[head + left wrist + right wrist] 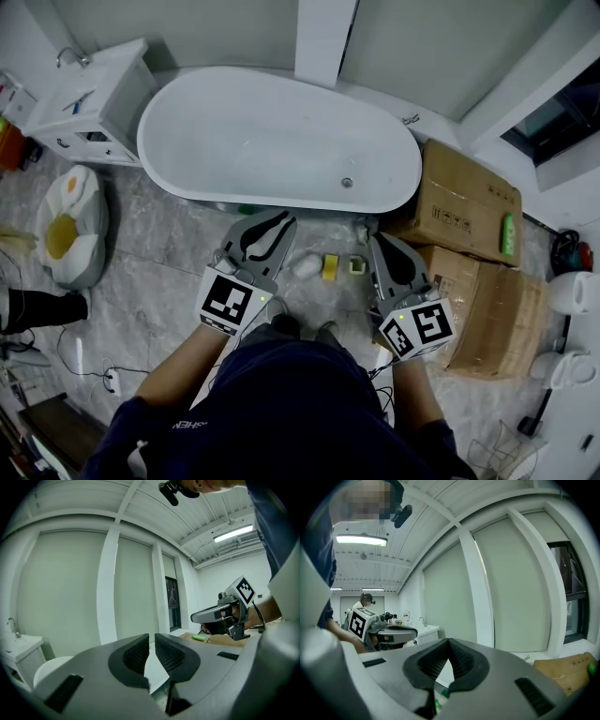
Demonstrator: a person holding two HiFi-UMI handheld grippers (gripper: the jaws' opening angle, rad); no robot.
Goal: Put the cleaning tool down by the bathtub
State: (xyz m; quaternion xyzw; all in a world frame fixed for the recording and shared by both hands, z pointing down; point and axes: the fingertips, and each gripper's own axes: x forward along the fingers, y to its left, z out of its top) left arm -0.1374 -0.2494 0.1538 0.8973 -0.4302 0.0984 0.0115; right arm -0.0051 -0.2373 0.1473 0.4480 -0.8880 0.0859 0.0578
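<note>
Head view: yellow sponge (pixel 330 267) + white wad (pixel 305 264) on floor (pixel 159 281), just beside bathtub (pixel 272 131)
My L claw (pixel 152 644): nrly together, slim gap, nothing btwn
My R claw (pixel 449 643): tips together, empty
Sponge: lies btwn both claws

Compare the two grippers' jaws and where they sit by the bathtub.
The left gripper has its jaws a narrow slit apart; the right gripper has its jaw tips touching. The right gripper hangs close beside the cardboard boxes; the left gripper is farther from them. Both are empty and point toward the bathtub.
</note>
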